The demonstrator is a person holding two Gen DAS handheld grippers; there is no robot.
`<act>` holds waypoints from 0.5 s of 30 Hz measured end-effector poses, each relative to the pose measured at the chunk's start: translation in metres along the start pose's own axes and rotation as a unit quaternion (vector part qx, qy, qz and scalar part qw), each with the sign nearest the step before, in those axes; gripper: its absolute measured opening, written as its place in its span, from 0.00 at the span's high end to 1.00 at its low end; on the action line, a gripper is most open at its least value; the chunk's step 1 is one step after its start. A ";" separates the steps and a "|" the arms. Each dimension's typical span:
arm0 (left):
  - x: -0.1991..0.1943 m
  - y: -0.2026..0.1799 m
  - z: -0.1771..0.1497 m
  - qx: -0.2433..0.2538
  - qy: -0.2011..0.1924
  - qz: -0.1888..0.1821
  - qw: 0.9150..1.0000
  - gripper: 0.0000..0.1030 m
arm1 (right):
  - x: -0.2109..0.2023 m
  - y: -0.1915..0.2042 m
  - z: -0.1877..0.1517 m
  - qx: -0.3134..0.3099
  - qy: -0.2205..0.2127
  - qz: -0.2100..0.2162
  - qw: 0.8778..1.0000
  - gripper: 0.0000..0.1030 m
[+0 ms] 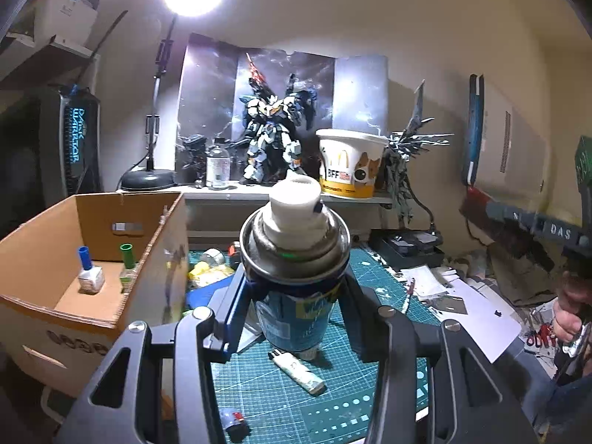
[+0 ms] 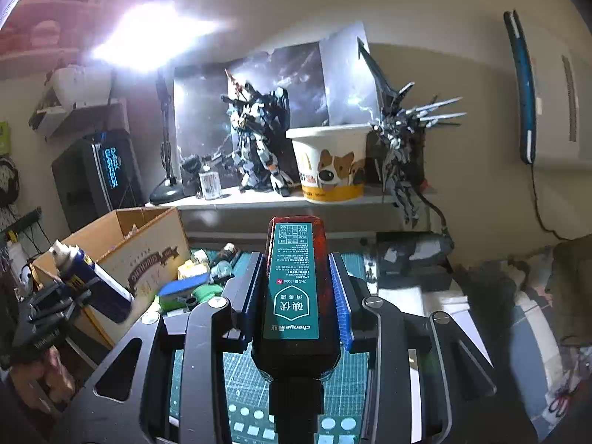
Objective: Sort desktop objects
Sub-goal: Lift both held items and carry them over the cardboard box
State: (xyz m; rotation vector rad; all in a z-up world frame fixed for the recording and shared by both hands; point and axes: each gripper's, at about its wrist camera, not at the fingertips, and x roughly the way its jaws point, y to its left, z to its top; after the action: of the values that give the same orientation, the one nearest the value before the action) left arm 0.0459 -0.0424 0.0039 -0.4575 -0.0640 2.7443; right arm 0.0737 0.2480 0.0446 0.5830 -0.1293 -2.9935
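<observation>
While both claws hang above the green cutting mat [image 1: 373, 270], I have each one loaded. My left gripper [image 1: 296, 296] is clamped narrow on a blue spray can [image 1: 294, 288], pads pressing its shoulder from either side; the can stands upright between the fingers, white nozzle on top, long axis running straight up from the claw. My right gripper [image 2: 296, 288] is closed on a dark bottle with a green label [image 2: 294, 281], its long axis running along the fingers and away from the camera, cap end towards the claw's base.

What the coming move turns on, by my reading, is the open cardboard box [image 1: 122, 222]. It lies ahead and to the left of the left claw, just beside it, its near wall lower than the can's nozzle. Two small bottles, one blue-capped [image 1: 88, 270] and one green-capped [image 1: 127, 262], already stand on its floor. From the right claw the same box [image 2: 148, 244] sits farther off, ahead and well to the left, with the left gripper [image 2: 70, 296] and its can [image 2: 92, 281] between.

So the left hand is the nearer one, and I judge the can goes in first. A white lighter [image 1: 296, 370] lies on the mat below the left claw, unsorted. Loose clutter sits at the mat's far edge beside the box.
</observation>
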 end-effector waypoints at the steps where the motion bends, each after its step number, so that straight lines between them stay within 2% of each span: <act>1: 0.001 0.000 0.002 0.000 0.001 -0.003 1.000 0.56 | 0.000 -0.001 -0.002 0.004 0.003 0.003 1.000 0.68; 5: -0.001 -0.002 0.003 0.004 0.000 -0.003 1.000 0.56 | -0.005 0.002 -0.006 0.003 -0.005 -0.004 1.000 0.68; 11: -0.002 0.001 0.001 0.000 0.005 0.008 1.000 0.56 | -0.010 0.007 -0.006 0.004 -0.017 0.005 1.000 0.68; 15: -0.005 0.009 0.002 -0.010 0.004 0.003 1.000 0.56 | -0.008 0.013 -0.005 -0.001 -0.014 0.017 1.000 0.68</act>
State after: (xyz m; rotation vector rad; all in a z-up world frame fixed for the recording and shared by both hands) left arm 0.0470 -0.0524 0.0063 -0.4736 -0.0883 2.7501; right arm 0.0838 0.2351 0.0439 0.5345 -0.1368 -2.9695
